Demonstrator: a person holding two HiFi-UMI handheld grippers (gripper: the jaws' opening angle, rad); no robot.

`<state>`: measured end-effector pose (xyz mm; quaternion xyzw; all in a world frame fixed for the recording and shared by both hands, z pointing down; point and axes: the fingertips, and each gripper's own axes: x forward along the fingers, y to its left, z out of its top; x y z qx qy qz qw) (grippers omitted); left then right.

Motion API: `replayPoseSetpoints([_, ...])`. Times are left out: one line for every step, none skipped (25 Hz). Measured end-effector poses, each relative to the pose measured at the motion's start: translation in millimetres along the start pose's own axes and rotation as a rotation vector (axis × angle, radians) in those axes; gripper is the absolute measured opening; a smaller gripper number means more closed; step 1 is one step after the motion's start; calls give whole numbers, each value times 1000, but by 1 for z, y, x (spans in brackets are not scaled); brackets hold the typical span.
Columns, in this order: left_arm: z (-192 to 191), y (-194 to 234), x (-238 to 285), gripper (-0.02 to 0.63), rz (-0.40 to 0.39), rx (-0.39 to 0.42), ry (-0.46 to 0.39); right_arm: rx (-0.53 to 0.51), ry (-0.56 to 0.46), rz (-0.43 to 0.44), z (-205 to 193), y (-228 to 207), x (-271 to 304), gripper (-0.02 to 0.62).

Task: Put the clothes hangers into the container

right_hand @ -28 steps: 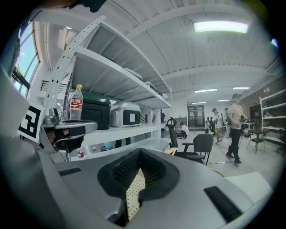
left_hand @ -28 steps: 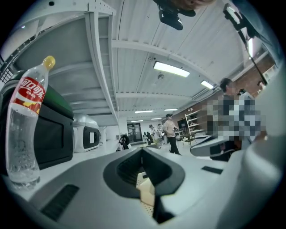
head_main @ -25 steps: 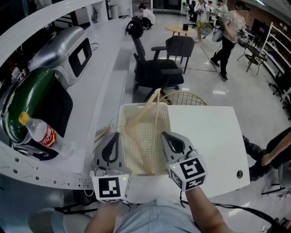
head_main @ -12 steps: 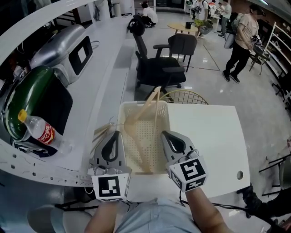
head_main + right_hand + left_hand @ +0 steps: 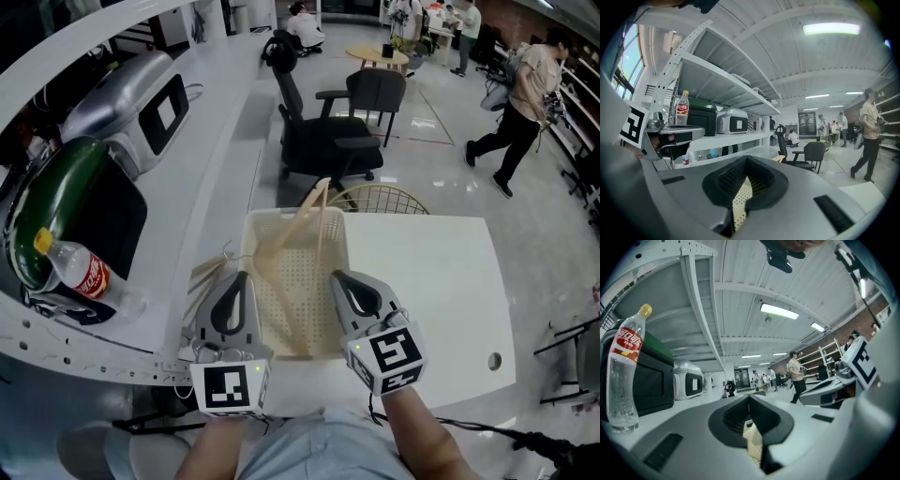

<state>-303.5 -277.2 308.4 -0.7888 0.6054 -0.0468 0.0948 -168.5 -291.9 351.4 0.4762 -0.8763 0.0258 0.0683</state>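
Note:
A cream perforated basket (image 5: 323, 246) stands at the left of the white table (image 5: 431, 281). Several pale wooden hangers (image 5: 302, 230) lie in it, and their ends stick out over its far rim. More hangers (image 5: 208, 274) with wire hooks lie just left of the basket. My left gripper (image 5: 241, 277) hovers over the basket's near left wall, shut and empty. My right gripper (image 5: 337, 277) hovers over the near right wall, also shut and empty. In each gripper view the jaws meet at the tip, left gripper (image 5: 750, 397) and right gripper (image 5: 746, 158), with basket mesh (image 5: 739, 200) showing below.
A clear bottle with a red label (image 5: 82, 272) and a green-and-black appliance (image 5: 66, 211) stand on the white shelf at the left. A gold wire chair (image 5: 382, 201) and black office chairs (image 5: 323, 141) stand beyond the table. A person (image 5: 520, 103) walks at the far right.
Both grippers have kept their places over the basket. The person walking in the background has moved to the right.

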Motion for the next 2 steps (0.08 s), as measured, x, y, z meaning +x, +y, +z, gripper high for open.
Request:
replayPoseSetpoints([-1,0,1,12,0,0,1,-1,1,0,0,0,1,11])
replayPoseSetpoints([-1,0,1,12,1,0,2,-2,1,-1,-1,-1,1,11])
